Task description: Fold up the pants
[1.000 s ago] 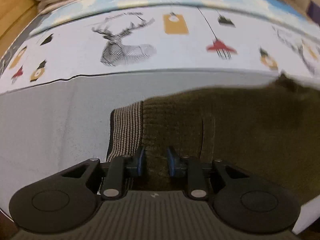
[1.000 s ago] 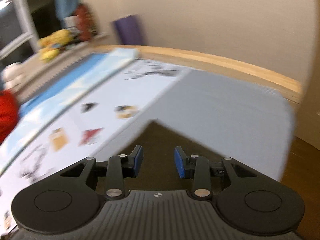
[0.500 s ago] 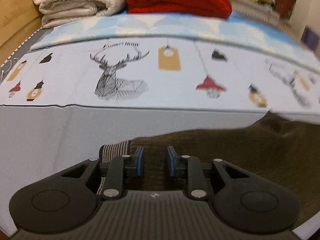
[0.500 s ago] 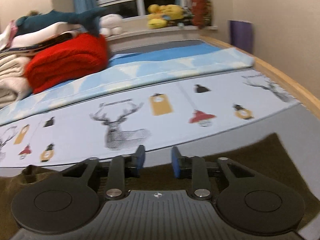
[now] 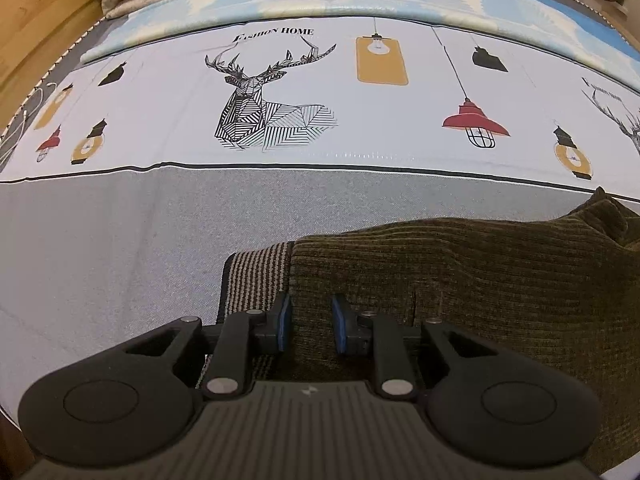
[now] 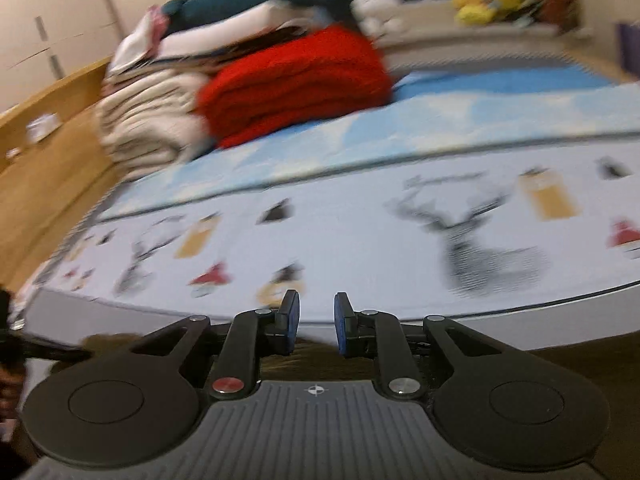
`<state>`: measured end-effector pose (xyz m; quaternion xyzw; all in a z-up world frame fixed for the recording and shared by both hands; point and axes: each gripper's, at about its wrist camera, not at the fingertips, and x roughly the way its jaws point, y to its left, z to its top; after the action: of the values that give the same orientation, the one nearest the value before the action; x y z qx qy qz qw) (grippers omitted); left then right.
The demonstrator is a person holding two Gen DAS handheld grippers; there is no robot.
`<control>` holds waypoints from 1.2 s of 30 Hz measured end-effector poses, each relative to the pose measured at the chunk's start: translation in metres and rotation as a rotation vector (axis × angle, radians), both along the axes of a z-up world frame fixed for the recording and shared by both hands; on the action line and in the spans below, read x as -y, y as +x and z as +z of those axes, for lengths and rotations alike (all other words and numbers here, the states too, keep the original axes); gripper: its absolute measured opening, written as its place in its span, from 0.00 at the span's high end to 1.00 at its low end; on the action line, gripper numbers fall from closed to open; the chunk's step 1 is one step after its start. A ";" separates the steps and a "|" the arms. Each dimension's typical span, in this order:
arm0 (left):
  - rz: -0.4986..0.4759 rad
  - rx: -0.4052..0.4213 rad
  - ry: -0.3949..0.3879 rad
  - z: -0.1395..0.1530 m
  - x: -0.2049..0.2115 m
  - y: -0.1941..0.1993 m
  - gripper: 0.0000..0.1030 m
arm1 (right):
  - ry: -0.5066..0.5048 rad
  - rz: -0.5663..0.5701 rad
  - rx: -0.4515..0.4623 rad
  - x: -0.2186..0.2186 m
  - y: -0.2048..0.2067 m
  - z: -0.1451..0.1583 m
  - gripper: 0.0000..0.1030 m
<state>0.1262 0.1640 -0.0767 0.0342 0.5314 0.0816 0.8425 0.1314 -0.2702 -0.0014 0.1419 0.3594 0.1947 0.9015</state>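
Olive corduroy pants [image 5: 460, 280] are laid on the grey sheet [image 5: 100, 248], striped waistband [image 5: 256, 276] just left of the left gripper [image 5: 307, 322], whose pads are clamped on a fold of the cloth. Right gripper [image 6: 316, 322] jaws are closing, pants fabric [image 6: 316, 356] seen low between them; a grasp cannot be told. No containers seen
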 end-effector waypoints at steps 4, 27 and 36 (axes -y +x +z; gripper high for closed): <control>-0.010 0.002 -0.001 -0.001 0.000 0.000 0.75 | 0.009 0.123 -0.066 -0.046 0.020 -0.014 0.74; -0.057 0.002 -0.022 0.000 -0.006 -0.001 0.75 | -0.197 0.013 -0.085 -0.112 0.100 -0.077 0.88; 0.042 0.126 -0.091 0.025 -0.023 -0.009 0.72 | -0.025 0.087 0.013 -0.050 0.074 -0.023 0.85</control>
<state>0.1170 0.1868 -0.0513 -0.0204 0.4811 0.0770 0.8731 0.2049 -0.2200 -0.0240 0.1134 0.3619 0.2301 0.8962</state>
